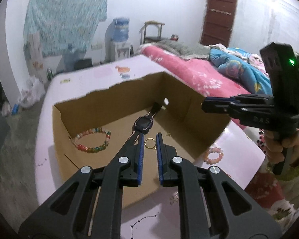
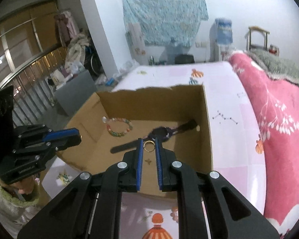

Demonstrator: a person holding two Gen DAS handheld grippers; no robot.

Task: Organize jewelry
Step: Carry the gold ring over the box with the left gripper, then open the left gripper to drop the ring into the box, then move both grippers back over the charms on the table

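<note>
Reading "DAS" on right gripper (image 1: pixel 204 105).

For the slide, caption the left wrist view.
Cardboard box holding a black wristwatch, multicoloured beaded bracelet and gold ring; a pink beaded bracelet waits outside on the table.

A gold ring (image 2: pixel 149 146) is framed between the narrowly parted fingers of the right gripper (image 2: pixel 149 141), held empty above an open cardboard box (image 2: pixel 207 131). A black watch (image 2: pixel 159 132) is seen at twelve o'clock of the ring, a beaded bracelet (image 2: pixel 119 127) at ten, the left gripper (image 2: pixel 77 137) at nine.
</note>
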